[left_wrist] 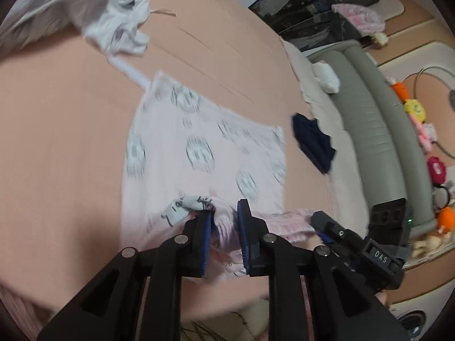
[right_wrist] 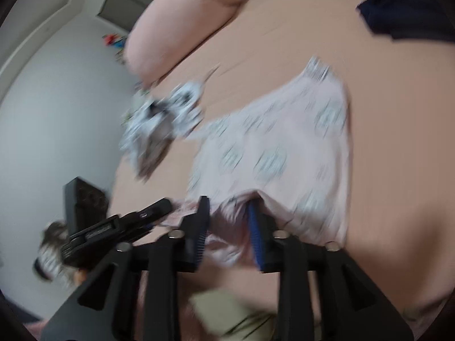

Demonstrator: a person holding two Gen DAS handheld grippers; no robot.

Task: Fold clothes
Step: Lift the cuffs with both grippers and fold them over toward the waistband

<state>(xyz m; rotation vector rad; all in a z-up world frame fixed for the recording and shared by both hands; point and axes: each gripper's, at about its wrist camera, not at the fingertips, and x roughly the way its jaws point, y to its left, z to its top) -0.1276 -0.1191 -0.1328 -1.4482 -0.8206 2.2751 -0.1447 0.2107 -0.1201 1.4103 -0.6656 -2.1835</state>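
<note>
A pale pink garment with grey round prints (left_wrist: 204,147) lies spread on the peach bed sheet (left_wrist: 57,142). My left gripper (left_wrist: 224,213) is shut on a bunched fold of its near edge. The right gripper shows at the right in the left wrist view (left_wrist: 327,224). In the right wrist view the same garment (right_wrist: 278,147) lies ahead, blurred. My right gripper (right_wrist: 227,213) is shut on its near edge, cloth bunched between the fingers. The left gripper (right_wrist: 153,210) shows at the left there.
A crumpled white-grey garment (left_wrist: 113,22) lies at the far left of the bed; it shows blurred in the right wrist view (right_wrist: 162,119). A dark navy garment (left_wrist: 312,145) lies near the right bed edge. A pink pillow (right_wrist: 176,28) sits at the head. A grey padded bed frame (left_wrist: 378,130) runs alongside.
</note>
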